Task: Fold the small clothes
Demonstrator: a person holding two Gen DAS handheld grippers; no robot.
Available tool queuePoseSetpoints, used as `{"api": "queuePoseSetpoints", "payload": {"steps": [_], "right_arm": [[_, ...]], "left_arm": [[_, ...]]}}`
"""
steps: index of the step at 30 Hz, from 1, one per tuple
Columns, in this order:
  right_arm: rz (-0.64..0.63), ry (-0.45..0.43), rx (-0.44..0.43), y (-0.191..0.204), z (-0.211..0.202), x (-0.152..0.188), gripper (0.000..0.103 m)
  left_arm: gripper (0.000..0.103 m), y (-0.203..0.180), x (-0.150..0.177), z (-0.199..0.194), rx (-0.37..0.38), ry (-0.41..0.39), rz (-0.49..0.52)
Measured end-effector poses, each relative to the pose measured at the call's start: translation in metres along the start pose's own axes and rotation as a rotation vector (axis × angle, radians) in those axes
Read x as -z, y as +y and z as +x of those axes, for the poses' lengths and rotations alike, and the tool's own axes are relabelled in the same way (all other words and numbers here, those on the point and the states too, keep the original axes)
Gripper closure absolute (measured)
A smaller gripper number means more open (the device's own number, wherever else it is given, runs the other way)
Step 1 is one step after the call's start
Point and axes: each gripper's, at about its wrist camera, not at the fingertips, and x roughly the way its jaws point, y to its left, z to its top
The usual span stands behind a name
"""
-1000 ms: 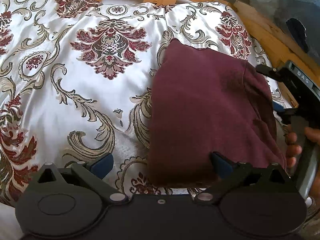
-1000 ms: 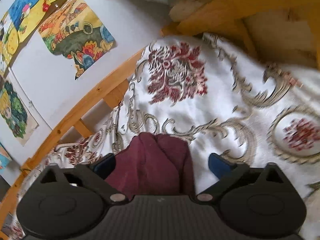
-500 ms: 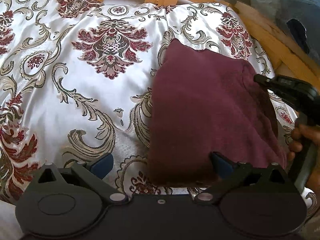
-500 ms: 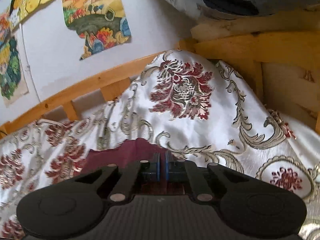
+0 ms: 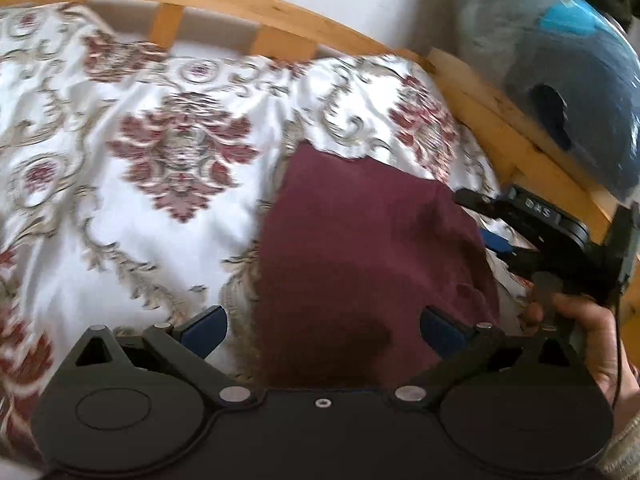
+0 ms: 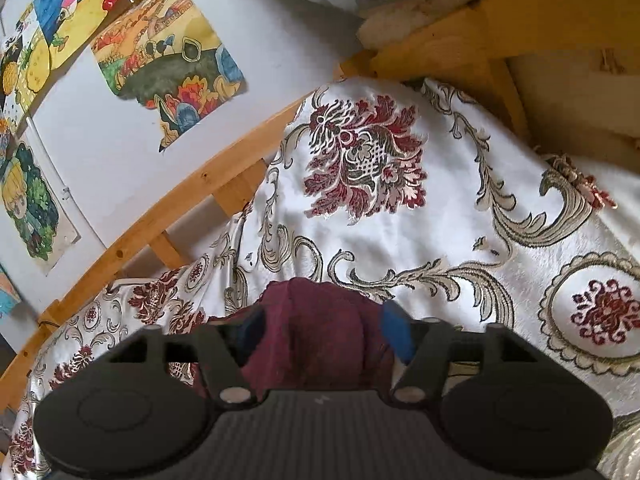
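A folded maroon garment (image 5: 360,248) lies on the white damask bedspread (image 5: 132,216). My left gripper (image 5: 322,328) is open, hovering over the garment's near edge; its right blue pad (image 5: 442,330) is above the cloth, its left pad over the bedspread. The right gripper (image 5: 476,218), held by a hand (image 5: 592,340), sits at the garment's right edge. In the right wrist view the right gripper (image 6: 324,328) has its jaws opening, with a hump of the maroon garment (image 6: 320,320) between the blue pads, which do not press on it.
A wooden bed rail (image 5: 248,4) runs along the far side, with a white wall and colourful pictures (image 6: 168,68) behind it. A blue-grey bundle in plastic (image 5: 560,80) sits past the wooden frame at the right. Bedspread stretches to the left of the garment.
The right gripper's jaws were wide, shut fully half a second ago, and have now parted again around the garment's edge. The left wrist view has tilted upward slightly; the garment stays in place.
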Motion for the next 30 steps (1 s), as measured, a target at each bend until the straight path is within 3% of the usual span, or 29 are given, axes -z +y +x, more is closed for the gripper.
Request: {"api": "queuePoseSetpoints", "payload": {"steps": [2, 6, 8, 12, 14, 19, 30], "right_arm": [[0.008, 0.005, -0.002, -0.002, 0.006, 0.001, 0.019], [0.041, 0.047, -0.024, -0.007, 0.021, 0.01, 0.018], [-0.031, 0.042, -0.008, -0.002, 0.023, 0.016, 0.018], [-0.067, 0.027, -0.014, 0.0, 0.025, 0.022, 0.021], [-0.036, 0.01, -0.023, -0.004, 0.025, 0.022, 0.03], [-0.009, -0.006, -0.001, -0.009, 0.025, 0.024, 0.039], [-0.025, -0.016, 0.024, -0.008, 0.025, 0.028, 0.041]], "left_arm": [[0.001, 0.0, -0.001, 0.01, 0.009, 0.038, 0.012], [0.001, 0.005, 0.006, 0.03, -0.001, 0.131, -0.005], [0.0, 0.011, 0.011, 0.035, 0.009, 0.15, -0.025], [0.0, 0.017, 0.014, 0.036, 0.039, 0.146, -0.022], [0.0, 0.02, 0.014, 0.038, 0.053, 0.148, -0.022], [0.0, 0.023, 0.015, 0.04, 0.073, 0.148, -0.023], [0.0, 0.025, 0.014, 0.04, 0.078, 0.146, -0.026]]}}
